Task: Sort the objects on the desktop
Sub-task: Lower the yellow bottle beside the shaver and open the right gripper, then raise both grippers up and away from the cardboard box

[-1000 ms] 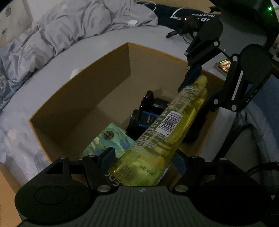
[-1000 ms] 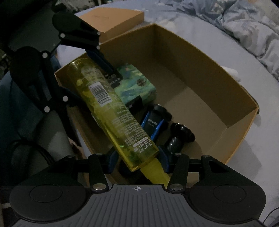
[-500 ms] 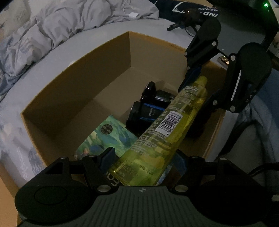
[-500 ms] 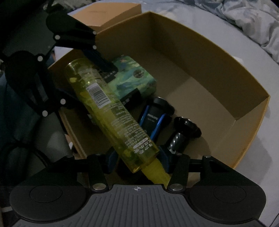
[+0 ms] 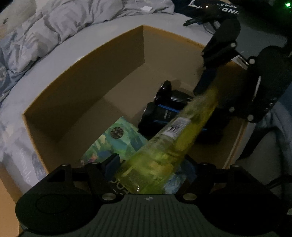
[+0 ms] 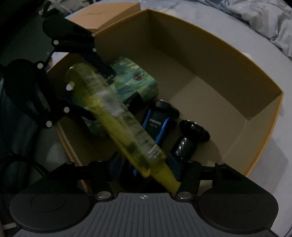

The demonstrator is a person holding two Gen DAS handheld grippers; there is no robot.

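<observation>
A long yellow-green bottle (image 5: 173, 138) (image 6: 116, 113) lies slanted over the near end of the open cardboard box (image 5: 91, 73) (image 6: 182, 45), blurred with motion. Its base sits between the fingers of my left gripper (image 5: 151, 162), its yellow cap end between those of my right gripper (image 6: 144, 164). Both sets of jaws are opening, and gaps show beside the bottle. Under it in the box lie a green printed packet (image 5: 116, 142) (image 6: 135, 82), a black and blue shaver (image 5: 164, 116) (image 6: 155, 124) and a black shaver head (image 6: 193, 129).
The far half of the box floor is bare cardboard. A crumpled grey duvet (image 5: 54, 23) lies beyond the box on the bed. A smaller brown box (image 6: 109, 12) stands behind the box's corner. Dark gear and a cable (image 5: 200, 16) lie at the back right.
Both grippers held the bottle tight before; now their fingers have spread and the bottle is blurred and lower in the box. The left gripper has moved closer over the box.
</observation>
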